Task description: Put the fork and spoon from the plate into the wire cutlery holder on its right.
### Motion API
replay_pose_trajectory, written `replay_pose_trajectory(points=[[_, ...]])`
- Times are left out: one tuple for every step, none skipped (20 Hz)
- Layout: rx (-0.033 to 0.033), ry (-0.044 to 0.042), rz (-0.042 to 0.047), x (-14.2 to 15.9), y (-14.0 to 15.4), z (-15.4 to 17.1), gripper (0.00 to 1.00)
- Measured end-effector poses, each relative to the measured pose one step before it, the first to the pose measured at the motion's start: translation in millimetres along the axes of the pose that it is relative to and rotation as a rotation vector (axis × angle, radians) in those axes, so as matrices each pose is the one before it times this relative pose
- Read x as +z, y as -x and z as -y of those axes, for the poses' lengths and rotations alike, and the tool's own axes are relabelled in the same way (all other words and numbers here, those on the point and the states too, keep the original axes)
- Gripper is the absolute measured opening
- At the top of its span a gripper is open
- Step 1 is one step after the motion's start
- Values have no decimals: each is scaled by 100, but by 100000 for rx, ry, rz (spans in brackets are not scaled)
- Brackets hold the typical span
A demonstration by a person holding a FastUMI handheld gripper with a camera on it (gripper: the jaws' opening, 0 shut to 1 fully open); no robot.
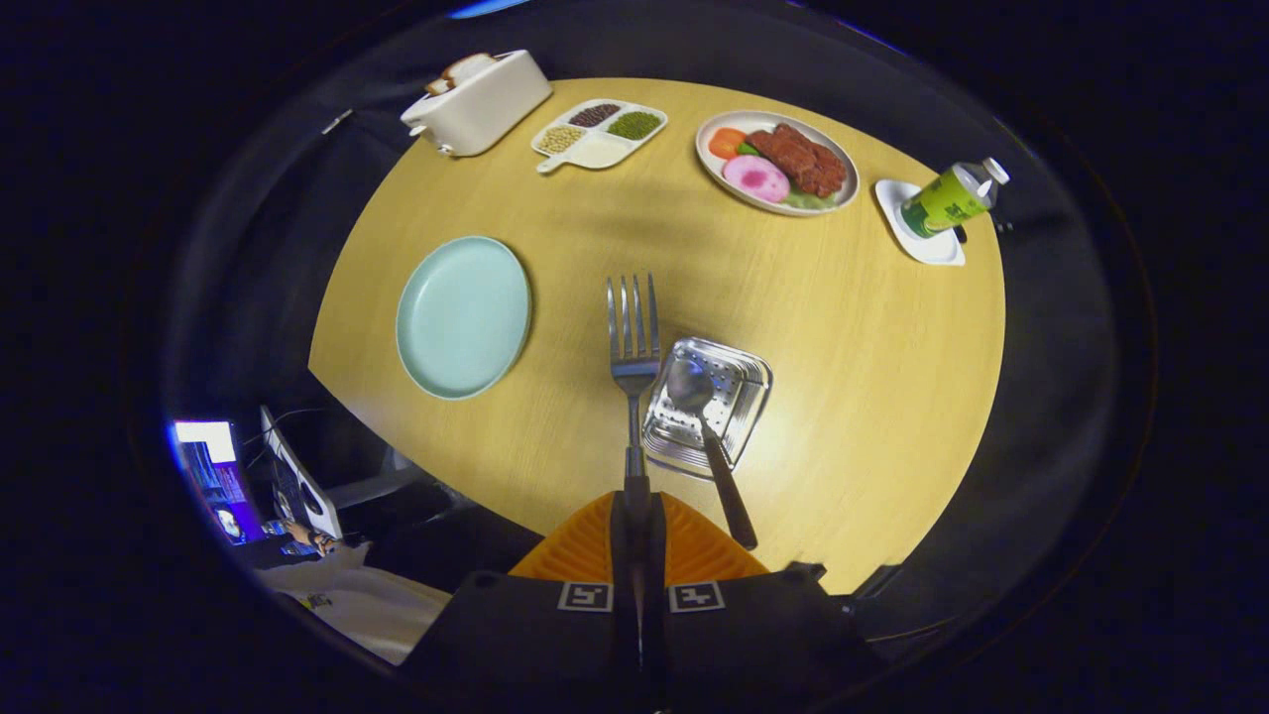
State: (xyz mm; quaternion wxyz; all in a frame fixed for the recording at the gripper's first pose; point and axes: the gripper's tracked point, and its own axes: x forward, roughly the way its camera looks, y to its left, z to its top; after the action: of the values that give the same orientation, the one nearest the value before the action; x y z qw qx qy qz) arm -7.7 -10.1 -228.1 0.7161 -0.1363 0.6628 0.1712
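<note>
My gripper [634,516] is shut on the dark handle of a steel fork [633,332], whose tines point away from me, high above the wooden table [872,377]. Just right of the fork stands the square metal cutlery holder [744,397]. A spoon [706,416] with a dark handle stands in it, bowl down inside and handle leaning out toward me. The pale green plate [464,315] lies to the left of the holder with nothing on it.
Along the far side of the table sit a white toaster with bread [478,99], a divided dish of beans [598,133], a plate of meat and vegetables [776,162] and a green bottle [954,196] lying on a white coaster. A person sits by a screen beyond the table's left edge.
</note>
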Motion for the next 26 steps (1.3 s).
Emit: replay_pose_trajectory(points=[[628, -1038, -4250, -697, -72, 785, 6], [208, -802, -3844, -589, -172, 794, 6], [-7, -785, -3833, -460, -242, 713, 6], [396, -790, -4715, -601, -407, 427, 6], [463, -706, -4196, -464, -264, 243, 6], [233, -450, -2917, -148, -334, 233, 6], [209, -229, -1357, 39, -122, 152, 6], [203, -145, -712, 257, -207, -49, 6], [89, -226, -111, 367, -272, -111, 6], [70, -182, -758, 250, -179, -149, 6], [-201, -209, -1257, 13, -175, -24, 6], [-490, -468, -1488, -103, -166, 43, 7], [-612, -1101, -1124, -95, -21, -1, 7], [63, -1175, -436, 40, -108, -162, 7], [-431, -454, -410, 196, -303, -42, 8], [-142, -111, 203, 159, -31, -11, 10], [-206, -461, 82, 57, -63, 0, 11], [181, -257, 55, 27, -84, -80, 12], [-391, 64, 865, 186, 44, 72, 13], [-214, -549, 872, 14, 201, -27, 14], [-608, -148, 2326, 189, 143, -22, 16], [1219, 225, 2437, 224, 376, -336, 18], [1650, -16, 2772, 1, 333, -496, 23], [942, 536, 3313, -27, 446, -318, 41], [-824, 908, 4093, 124, 310, 180, 48], [-1089, 1047, 3606, 34, 351, 211, 56]])
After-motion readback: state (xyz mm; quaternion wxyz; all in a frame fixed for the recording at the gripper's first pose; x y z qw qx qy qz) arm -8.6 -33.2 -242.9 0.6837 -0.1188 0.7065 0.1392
